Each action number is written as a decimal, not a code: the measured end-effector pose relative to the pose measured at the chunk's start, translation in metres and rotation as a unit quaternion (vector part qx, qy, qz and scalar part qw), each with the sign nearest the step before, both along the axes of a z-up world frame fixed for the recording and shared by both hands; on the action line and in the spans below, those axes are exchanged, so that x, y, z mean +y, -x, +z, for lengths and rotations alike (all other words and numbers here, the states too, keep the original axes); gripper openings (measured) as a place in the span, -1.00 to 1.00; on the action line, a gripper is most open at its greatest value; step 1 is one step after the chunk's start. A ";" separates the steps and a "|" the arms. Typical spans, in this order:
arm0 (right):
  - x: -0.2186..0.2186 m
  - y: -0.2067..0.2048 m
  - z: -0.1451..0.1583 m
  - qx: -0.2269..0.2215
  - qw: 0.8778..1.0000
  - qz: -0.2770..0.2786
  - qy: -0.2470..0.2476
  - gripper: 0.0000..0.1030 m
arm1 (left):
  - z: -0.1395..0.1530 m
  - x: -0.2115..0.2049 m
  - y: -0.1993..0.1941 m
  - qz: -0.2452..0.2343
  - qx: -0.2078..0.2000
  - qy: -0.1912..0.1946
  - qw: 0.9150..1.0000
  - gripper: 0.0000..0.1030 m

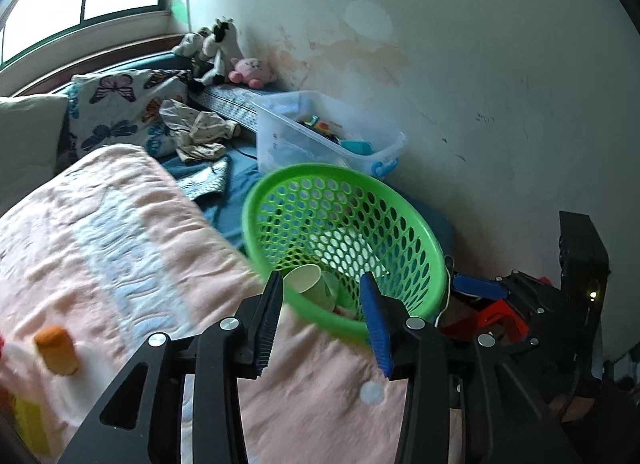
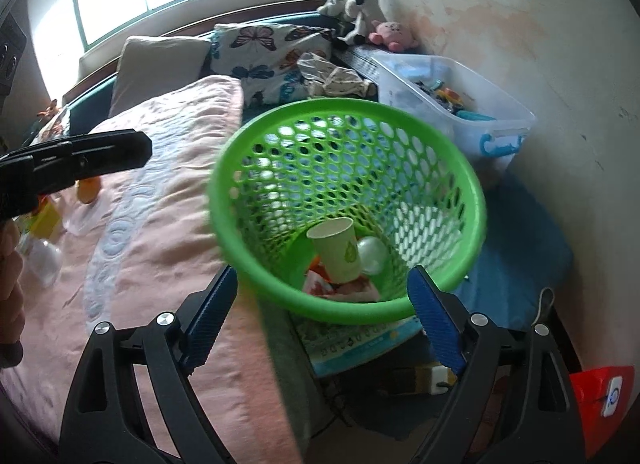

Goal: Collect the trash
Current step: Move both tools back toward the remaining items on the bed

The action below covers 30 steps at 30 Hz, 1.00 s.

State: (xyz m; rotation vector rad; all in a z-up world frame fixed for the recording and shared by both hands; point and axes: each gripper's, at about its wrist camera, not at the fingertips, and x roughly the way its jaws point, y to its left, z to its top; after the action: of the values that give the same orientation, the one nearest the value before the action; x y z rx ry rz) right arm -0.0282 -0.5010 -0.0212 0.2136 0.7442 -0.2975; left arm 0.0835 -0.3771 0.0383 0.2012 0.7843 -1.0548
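Both grippers, left [image 1: 320, 324] and right [image 2: 322, 320], stand apart, empty. Cup [image 2: 335, 250] in the basket [image 2: 468, 168] looks light and crushable; the bottle [image 1: 56, 350] at lower left looks stiffer, so pinch it mid-body.

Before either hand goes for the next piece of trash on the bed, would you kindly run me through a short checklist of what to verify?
1. Left tool empty: ok, its fingers stand apart with nothing between them.
2. Right tool empty: ok, fingers wide apart, only the basket's near rim seen between them.
3. Paper cup inside the green basket: ok, it lies near the bottom beside a pale round item and some wrappers.
4. Basket has room for more: ok, only the bottom is covered.
5. Trash left to collect: not ok, an orange-capped item lies on the pink blanket.
6. Basket standing steady: cannot tell, its base is hidden.
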 end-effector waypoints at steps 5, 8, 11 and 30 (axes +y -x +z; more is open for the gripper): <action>0.029 -0.007 0.005 -0.002 1.000 0.028 0.007 0.69 | 0.008 0.042 0.002 0.028 -0.008 0.008 1.000 -0.21; 0.048 -0.012 0.008 -0.003 0.999 0.047 0.011 0.70 | 0.012 0.071 0.004 0.049 -0.016 0.012 0.999 -0.15; 0.070 -0.016 0.010 -0.003 0.998 0.067 0.017 0.71 | 0.015 0.095 0.007 0.066 -0.025 0.015 0.997 -0.12; 0.217 -0.064 0.007 0.006 0.973 0.228 0.029 0.75 | 0.013 0.275 0.000 0.226 -0.036 0.024 0.973 0.01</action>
State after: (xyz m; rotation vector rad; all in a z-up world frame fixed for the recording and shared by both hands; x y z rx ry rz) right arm 0.0353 -0.2837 -0.0140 -0.0186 0.7736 0.1167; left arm 0.0839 -0.1018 0.0517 0.0161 0.6956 -0.6305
